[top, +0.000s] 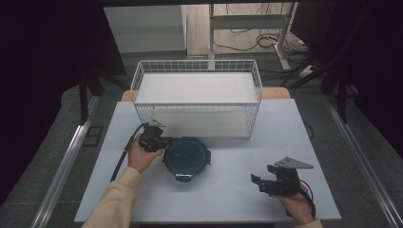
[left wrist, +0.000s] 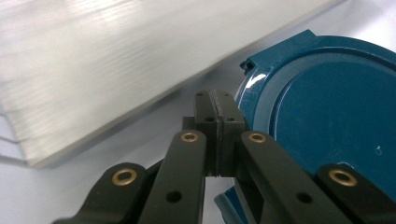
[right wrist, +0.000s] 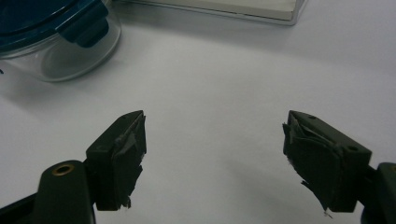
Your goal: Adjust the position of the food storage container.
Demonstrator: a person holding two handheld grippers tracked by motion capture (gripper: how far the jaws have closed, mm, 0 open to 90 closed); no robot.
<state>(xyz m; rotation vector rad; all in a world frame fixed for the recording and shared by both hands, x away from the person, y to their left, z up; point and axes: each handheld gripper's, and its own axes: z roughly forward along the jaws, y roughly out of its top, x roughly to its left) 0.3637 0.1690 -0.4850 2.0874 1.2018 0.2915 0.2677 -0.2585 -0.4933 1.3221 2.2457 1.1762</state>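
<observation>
White tabletop (top: 228, 190) fills the work area, with grey floor and dark surroundings beyond it. Left gripper (top: 164, 141): jaws pressed fully together with nothing between them, tips sitting just beside the left rim of the round container (top: 187, 156); in the left gripper view the closed tips (left wrist: 217, 114) lie at the edge of the dark teal lid (left wrist: 327, 112), and whether they touch the rim cannot be told. Container: round, clear-walled as seen in the right gripper view (right wrist: 60, 56), lid in place with its clasp tabs showing, standing on the table left of centre. Just behind it stands the white wire basket (top: 197, 102), holding a white shelf board on its upper level; its front wire face is near the container but apart from it. Right gripper (top: 259, 183): jaws spread wide, nothing between them, held low over bare table at the near right, well apart from the container, with the grey three-cornered plate (top: 293, 163) on top.
</observation>
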